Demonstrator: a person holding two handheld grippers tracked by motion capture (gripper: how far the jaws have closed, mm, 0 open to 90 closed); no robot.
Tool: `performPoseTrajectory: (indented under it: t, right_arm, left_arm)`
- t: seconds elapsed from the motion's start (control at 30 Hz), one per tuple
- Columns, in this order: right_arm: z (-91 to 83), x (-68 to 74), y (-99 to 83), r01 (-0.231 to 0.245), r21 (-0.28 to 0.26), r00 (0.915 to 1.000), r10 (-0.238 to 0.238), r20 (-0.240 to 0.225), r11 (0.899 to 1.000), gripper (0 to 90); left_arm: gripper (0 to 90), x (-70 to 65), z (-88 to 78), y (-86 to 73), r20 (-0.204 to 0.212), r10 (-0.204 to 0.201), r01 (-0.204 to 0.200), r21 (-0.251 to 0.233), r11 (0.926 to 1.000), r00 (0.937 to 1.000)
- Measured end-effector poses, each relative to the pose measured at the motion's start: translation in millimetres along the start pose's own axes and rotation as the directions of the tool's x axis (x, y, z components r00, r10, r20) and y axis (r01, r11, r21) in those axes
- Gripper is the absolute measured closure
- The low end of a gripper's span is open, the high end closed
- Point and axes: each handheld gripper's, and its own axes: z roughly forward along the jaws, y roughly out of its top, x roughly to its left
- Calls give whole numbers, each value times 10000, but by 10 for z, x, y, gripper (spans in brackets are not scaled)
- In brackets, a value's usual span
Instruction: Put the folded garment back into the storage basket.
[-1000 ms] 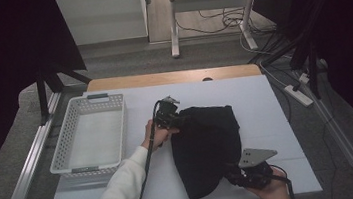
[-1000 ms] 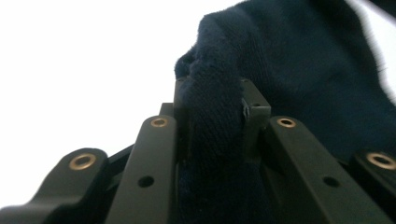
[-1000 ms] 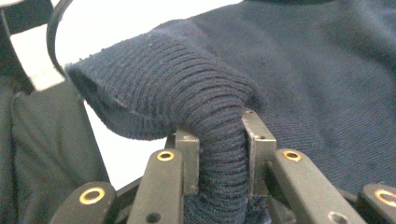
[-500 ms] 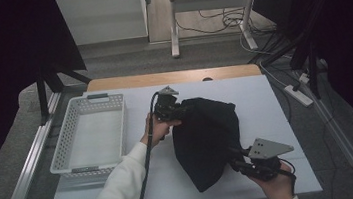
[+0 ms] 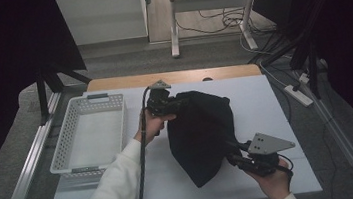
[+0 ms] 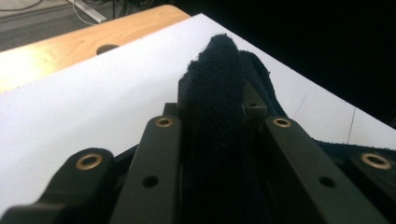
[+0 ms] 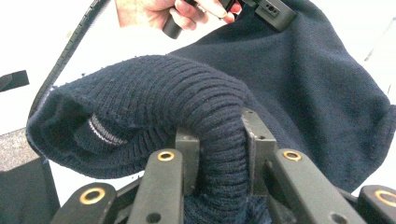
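The left hand-held gripper (image 5: 169, 105) has its two black jaws pinching a thick fold of a dark blue knitted sweater (image 5: 201, 134). In the left gripper view the fold (image 6: 217, 116) stands up between the jaws and is squeezed tight. The left hand (image 5: 153, 126) holds this hand-held gripper near the far side of the tabletop (image 5: 265, 104), and a black cable (image 5: 140, 154) runs back along the white sleeve (image 5: 109, 187).

The right hand-held gripper (image 5: 232, 152) is also pinching the sweater. In the right gripper view its jaws press on a ribbed edge (image 7: 219, 140) of the knit, and a small striped tag (image 7: 105, 130) peeks out from a fold beside them. The right hand (image 5: 274, 181) holds it near the front edge of the tabletop, with a grey three-cornered plate (image 5: 269, 143) on top.

The sweater hangs between the two hand-held grippers, bunched up over the middle of the white tabletop. Its upper corner is at the left one and its lower side is at the right one. In the high view I cannot tell if its bottom tip touches the tabletop.

A white plastic basket (image 5: 69, 147) with small holes sits at the left side of the tabletop, apart from the sweater. A strip of wood (image 5: 112, 83) shows at the far edge.
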Motion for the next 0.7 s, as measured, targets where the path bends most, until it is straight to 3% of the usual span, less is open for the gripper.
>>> performPoseTrajectory:
  t: [0.7]
  right_arm:
    - [392, 80, 312, -7, -610, 9980, -31, -628, 9981, 724]
  left_arm:
    - [758, 202, -489, 30, -351, -159, 140, -530, 9985, 9993]
